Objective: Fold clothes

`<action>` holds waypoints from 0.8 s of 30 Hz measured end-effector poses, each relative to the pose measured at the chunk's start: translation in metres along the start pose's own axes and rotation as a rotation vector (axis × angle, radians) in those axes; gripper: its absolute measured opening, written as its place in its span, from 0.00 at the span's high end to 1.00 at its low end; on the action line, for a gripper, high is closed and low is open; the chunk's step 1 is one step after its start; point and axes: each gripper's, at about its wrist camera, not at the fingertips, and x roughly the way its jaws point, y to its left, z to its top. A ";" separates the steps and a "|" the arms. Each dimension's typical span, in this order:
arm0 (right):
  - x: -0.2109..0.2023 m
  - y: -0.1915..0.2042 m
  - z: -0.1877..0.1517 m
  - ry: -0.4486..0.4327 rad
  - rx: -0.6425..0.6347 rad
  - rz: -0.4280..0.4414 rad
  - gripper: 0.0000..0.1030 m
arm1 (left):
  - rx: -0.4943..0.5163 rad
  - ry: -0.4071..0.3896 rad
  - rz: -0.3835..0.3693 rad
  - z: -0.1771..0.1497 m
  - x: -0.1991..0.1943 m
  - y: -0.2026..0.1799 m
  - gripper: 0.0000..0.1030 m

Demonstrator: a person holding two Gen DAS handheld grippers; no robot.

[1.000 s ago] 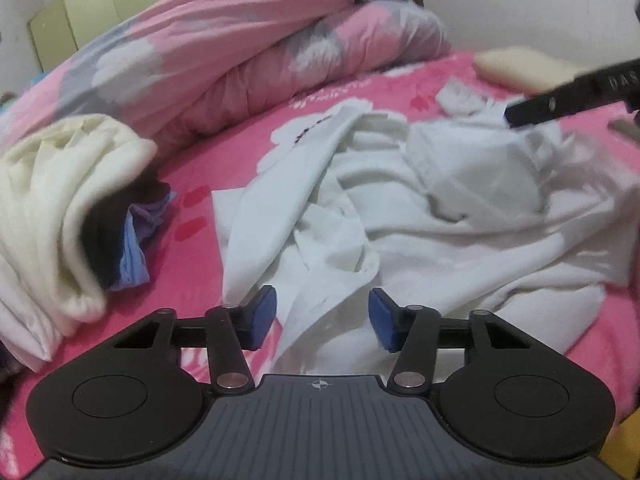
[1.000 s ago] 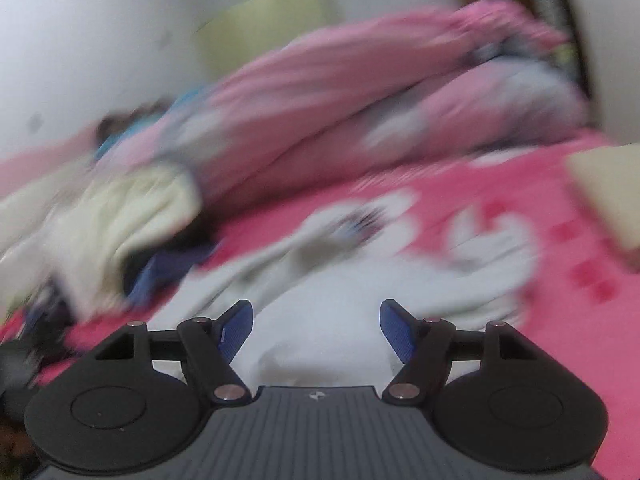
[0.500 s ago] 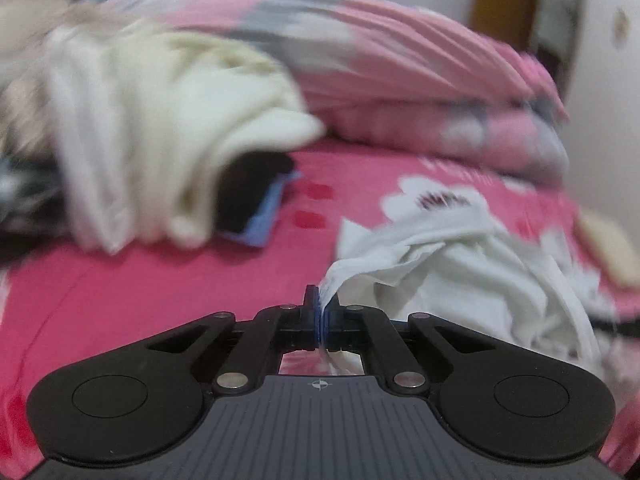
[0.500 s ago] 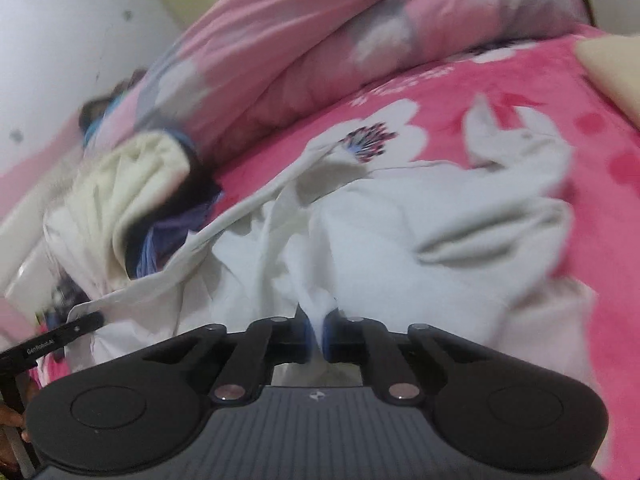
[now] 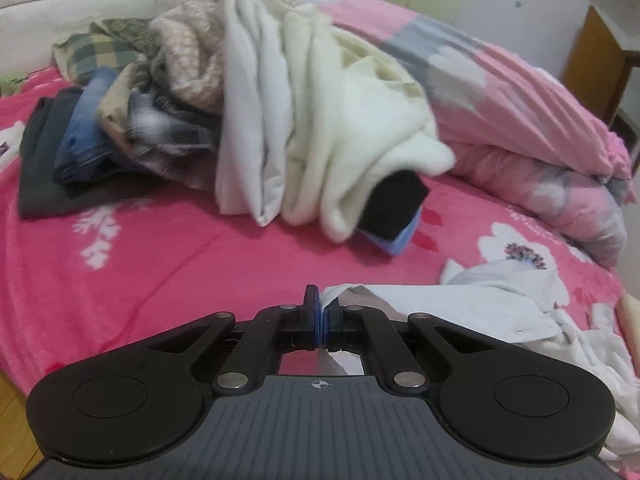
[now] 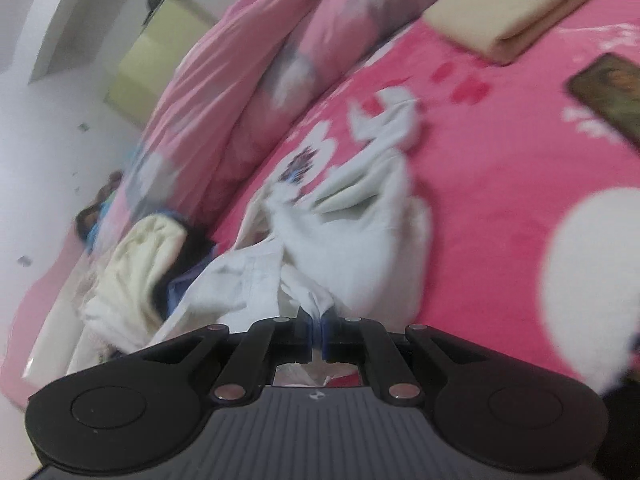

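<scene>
Two grippers: both are pressed together on one white garment, each pinching a separate bit of its cloth.
Left gripper: its blue pads are clamped on a thin edge of the white cloth, which runs off to the right; a grip this near the edge reads as a hold for pulling the cloth out flat.
Right gripper: its pads are closed on a bunched tuft of the same cloth, which fans away from the tips; the second hold probably lets the person stretch the cloth between the two hands.
Where the garment is: on the pink bedspread, just ahead of both grippers, with its far end near a flower print.
How the garment looks: thin, white and limp, crumpled into ridges and loose flaps, with no clean fold line to be seen; which part of it each gripper holds cannot be told, and the right wrist view is blurred.
Stage, as a judgement: the garment is gripped at two places and lies unfolded, so it looks to be in the spreading part of a fold.
Clothes pile: beyond the garment, well apart from it, a heap of cream, checked, denim and dark pieces, some of them lying in flat layers.
Beige folded cloth: lies alone farther up the bedspread, a neat flat stack.
Quilt: a rolled pink and grey one along the far side of the bed.
</scene>
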 end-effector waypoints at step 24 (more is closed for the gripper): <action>-0.029 0.046 0.002 -0.154 -0.374 -0.178 0.32 | 0.220 -0.075 -0.047 0.006 -0.029 -0.030 0.41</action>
